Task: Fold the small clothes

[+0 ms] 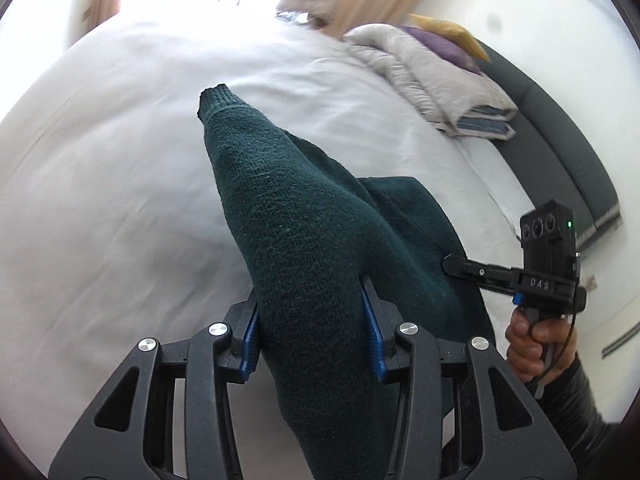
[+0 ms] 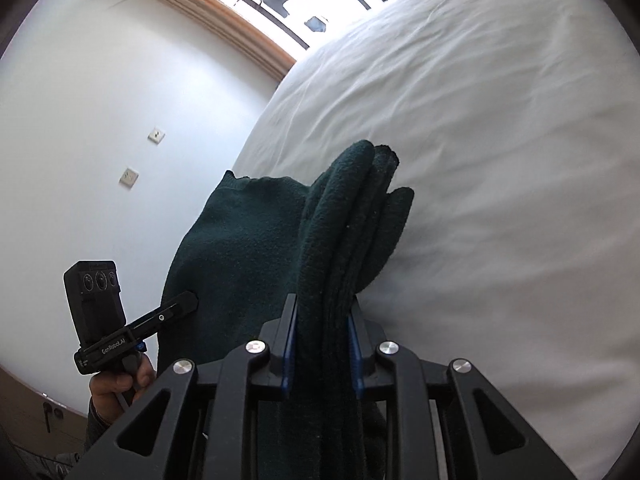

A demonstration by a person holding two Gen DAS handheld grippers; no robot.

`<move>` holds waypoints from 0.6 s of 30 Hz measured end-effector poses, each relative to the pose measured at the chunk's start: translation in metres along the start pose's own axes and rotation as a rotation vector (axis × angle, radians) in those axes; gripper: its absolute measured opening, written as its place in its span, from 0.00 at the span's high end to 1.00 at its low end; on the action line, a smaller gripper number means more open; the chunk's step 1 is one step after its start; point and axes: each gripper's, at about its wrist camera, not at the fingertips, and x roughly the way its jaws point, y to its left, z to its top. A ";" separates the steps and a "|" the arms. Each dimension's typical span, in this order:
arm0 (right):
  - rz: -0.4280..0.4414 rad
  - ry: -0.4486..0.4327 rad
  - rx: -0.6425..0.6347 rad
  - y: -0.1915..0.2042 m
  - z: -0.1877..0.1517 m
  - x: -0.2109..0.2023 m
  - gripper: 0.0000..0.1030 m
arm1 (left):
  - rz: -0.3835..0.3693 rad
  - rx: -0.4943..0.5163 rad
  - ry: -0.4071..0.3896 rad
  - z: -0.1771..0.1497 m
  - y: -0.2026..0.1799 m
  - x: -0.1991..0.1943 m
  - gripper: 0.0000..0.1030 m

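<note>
Green knit garment (image 1: 304, 240), both grippers' fingers (image 1: 370, 320) clamped

bed sheet (image 1: 100, 160): open ahead | folded blanket (image 1: 432, 76): blocks far corner

Sweater (image 1: 304, 240): dark green knit cloth, rough, matt.
Bed sheet (image 1: 120, 140): white cloth, smooth, lightly creased.
Left tool (image 1: 312, 344): matt black plastic, ribbed blue pads (image 1: 251, 340), shiny metal screws.
</note>
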 end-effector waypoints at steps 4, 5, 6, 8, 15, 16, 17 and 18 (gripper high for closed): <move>0.012 0.033 0.046 0.005 -0.037 0.024 0.77 | 0.039 -0.028 0.014 -0.046 0.027 -0.011 0.60; 0.022 0.024 0.061 0.003 -0.044 0.024 0.77 | 0.038 -0.035 0.010 -0.056 0.033 -0.010 0.59; 0.031 0.013 0.076 -0.001 -0.049 0.022 0.77 | 0.047 -0.033 -0.001 -0.063 0.037 -0.010 0.56; 0.028 0.001 0.105 -0.012 -0.053 0.022 0.76 | 0.039 -0.051 -0.024 -0.074 0.048 -0.006 0.51; 0.065 -0.068 0.151 -0.042 -0.071 0.021 0.60 | 0.053 -0.075 -0.072 -0.081 0.066 0.003 0.18; 0.064 -0.075 0.162 -0.044 -0.074 0.016 0.59 | 0.051 -0.085 -0.076 -0.083 0.068 -0.001 0.18; 0.045 -0.081 0.163 -0.043 -0.075 0.011 0.55 | 0.063 -0.091 -0.085 -0.085 0.069 -0.006 0.18; 0.018 -0.088 0.157 -0.038 -0.074 0.007 0.52 | 0.083 -0.091 -0.103 -0.083 0.066 -0.011 0.18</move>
